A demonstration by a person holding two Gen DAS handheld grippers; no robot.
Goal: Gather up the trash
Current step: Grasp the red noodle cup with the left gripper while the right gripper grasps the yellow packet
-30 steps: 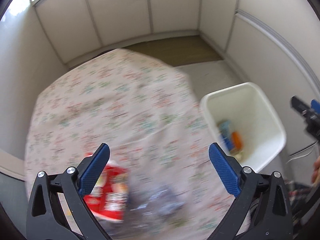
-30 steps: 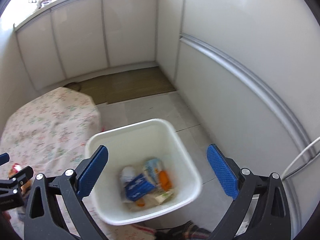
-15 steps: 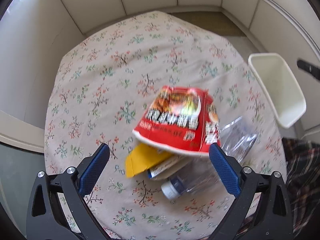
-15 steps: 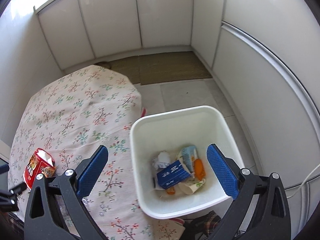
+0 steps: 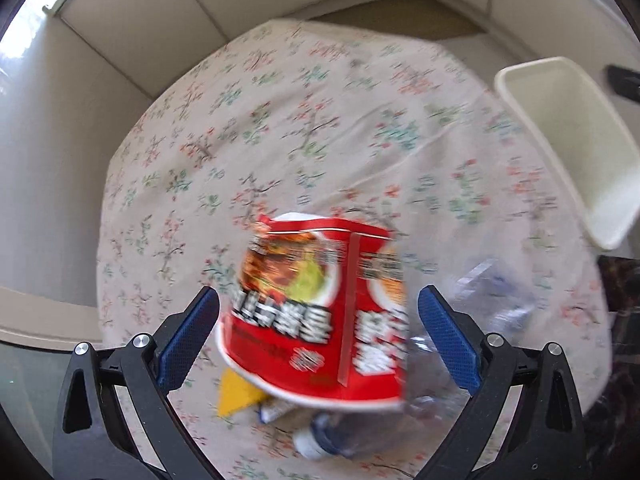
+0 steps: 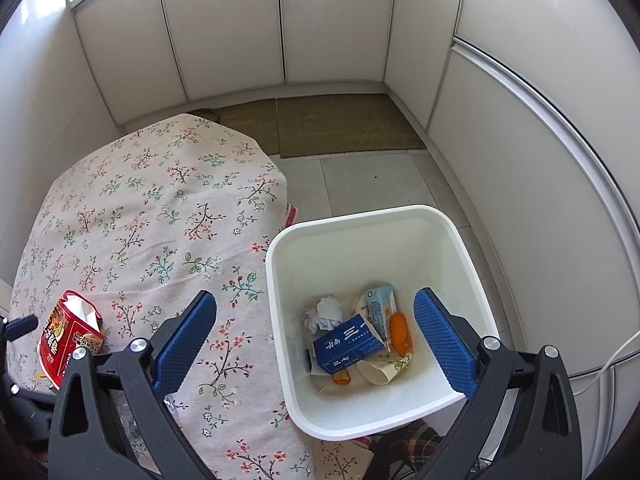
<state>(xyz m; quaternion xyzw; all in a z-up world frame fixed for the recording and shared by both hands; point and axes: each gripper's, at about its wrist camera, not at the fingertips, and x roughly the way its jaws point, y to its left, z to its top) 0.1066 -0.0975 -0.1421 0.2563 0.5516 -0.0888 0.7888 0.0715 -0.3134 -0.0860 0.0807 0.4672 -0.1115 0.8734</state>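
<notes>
**Trash: red cup on surface, rest in bin**

Trash sits in two spots. Biggest first: the surface (image 6: 160,216), w/ a floral cloth, fills the left of the right wrist view and most of the left wrist view. White bin (image 6: 460,248) stands on the floor just beside the surface's right edge, open top, walls clean. Floor is grey tile w/ a woven mat (image 6: 344,124) at the far side, by white cabinet panels.

Red noodle cup (image 5: 320,312) lies tipped on its side on the near part of the surface; print blurred, can't read it. Half under it: a clear plastic bottle (image 5: 360,436) w/ white cap, a yellow scrap (image 5: 234,394), and a clear plastic bag (image 5: 492,292) to its right.

In the bin: blue carton (image 6: 346,344), paper cup (image 6: 380,372), light-blue pouch (image 6: 380,306), crumpled white tissue (image 6: 326,314), orange piece (image 6: 400,332).

Left tool (image 5: 318,340) spread wide, fingers either side of the red cup, nothing gripped; whether the pads touch it I can't tell. Right tool (image 6: 316,344) also spread wide, holding nothing, poised above the bin.

A bit of plaid fabric (image 6: 412,448) shows at the near edge below the bin.
</notes>
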